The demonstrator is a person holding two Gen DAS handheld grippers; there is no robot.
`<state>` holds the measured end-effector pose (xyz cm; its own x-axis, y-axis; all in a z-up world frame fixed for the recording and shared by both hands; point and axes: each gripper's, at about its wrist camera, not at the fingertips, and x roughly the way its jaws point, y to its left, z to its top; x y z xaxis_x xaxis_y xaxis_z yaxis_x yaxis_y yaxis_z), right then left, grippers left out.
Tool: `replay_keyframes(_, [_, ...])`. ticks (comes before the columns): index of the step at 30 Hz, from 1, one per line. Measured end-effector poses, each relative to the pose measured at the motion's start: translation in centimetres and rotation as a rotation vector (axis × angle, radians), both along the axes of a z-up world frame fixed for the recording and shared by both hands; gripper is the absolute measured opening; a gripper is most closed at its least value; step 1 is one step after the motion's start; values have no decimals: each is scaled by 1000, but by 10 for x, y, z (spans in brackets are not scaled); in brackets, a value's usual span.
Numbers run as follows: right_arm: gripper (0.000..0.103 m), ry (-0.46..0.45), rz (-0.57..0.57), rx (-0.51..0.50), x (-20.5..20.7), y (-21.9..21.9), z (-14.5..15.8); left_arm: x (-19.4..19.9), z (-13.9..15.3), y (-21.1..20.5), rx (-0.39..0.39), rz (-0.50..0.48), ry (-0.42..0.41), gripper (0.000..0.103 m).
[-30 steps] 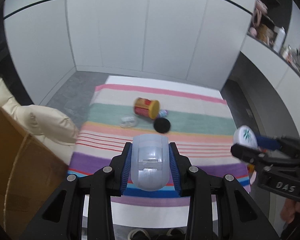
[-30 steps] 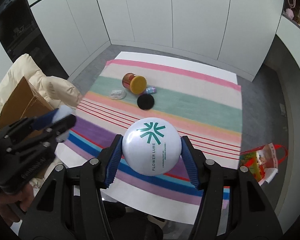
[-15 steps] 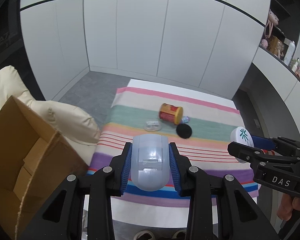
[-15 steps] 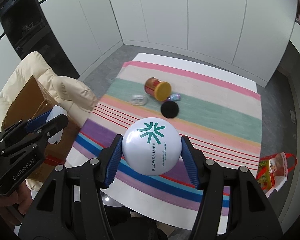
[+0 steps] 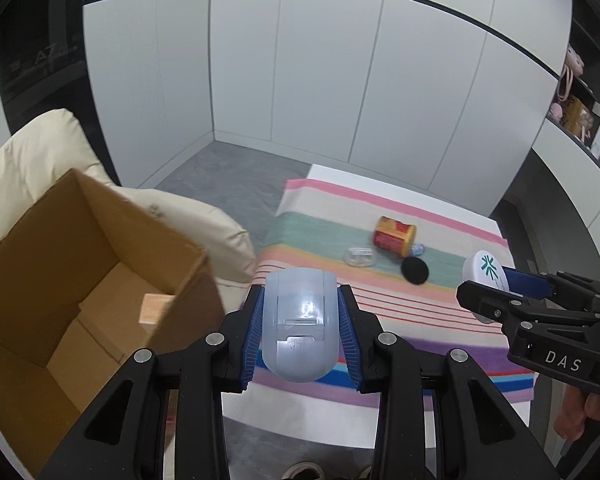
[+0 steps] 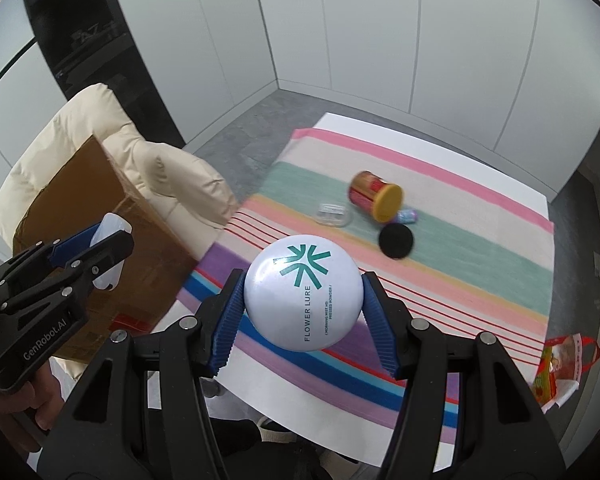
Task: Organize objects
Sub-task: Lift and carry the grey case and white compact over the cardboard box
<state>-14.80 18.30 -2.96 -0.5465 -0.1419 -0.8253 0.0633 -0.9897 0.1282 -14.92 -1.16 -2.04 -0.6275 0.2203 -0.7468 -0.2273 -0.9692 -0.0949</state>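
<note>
My left gripper [image 5: 300,328] is shut on a pale blue plastic case [image 5: 300,320], held in the air just right of an open cardboard box [image 5: 80,292]. My right gripper [image 6: 302,300] is shut on a round white compact [image 6: 302,292] printed "FLOWER LURE", held above the near edge of the striped cloth [image 6: 480,272]. On the cloth lie a red can with a yellow lid [image 6: 374,196], a clear plastic case [image 6: 334,214], a black disc [image 6: 396,242] and a small blue item [image 6: 408,215]. Each gripper shows in the other's view [image 5: 512,292] [image 6: 88,252].
The box rests on a cream cushioned chair [image 5: 32,160] left of the table and holds a small tan block [image 5: 154,308]. A red and yellow bag [image 6: 564,364] lies on the floor at right. White cabinet walls [image 5: 340,80] stand behind; shelves with items [image 5: 580,116] at far right.
Both grippers have swung left with their loads. The cardboard box has come far more into the left wrist view, and the table objects have shifted right.
</note>
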Motion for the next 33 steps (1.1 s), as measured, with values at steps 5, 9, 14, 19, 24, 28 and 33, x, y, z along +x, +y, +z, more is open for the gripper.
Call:
replay_keyframes(5, [60, 8, 48, 7, -5, -29, 2, 1, 4, -28, -1, 46, 9, 36])
replay_keyframes(9, [60, 16, 88, 11, -8, -53, 3, 2, 5, -50, 1, 86, 10, 36])
replay_keyframes(14, [60, 29, 144, 15, -10, -86, 5, 7, 5, -78, 0, 132, 10, 36])
replay_keyframes(19, [60, 43, 200, 16, -13, -118, 7, 12, 3, -108, -10, 190, 7, 36])
replay_keyframes(24, [60, 54, 255, 14, -14, -154, 9, 18, -1, -142, -23, 250, -5, 36])
replay_keyframes(28, [60, 71, 307, 16, -12, -185, 11, 23, -3, -166, -42, 280, -13, 37])
replay_keyframes(33, [60, 73, 355, 19, -11, -216, 10, 32, -1, -188, -69, 309, 12, 67])
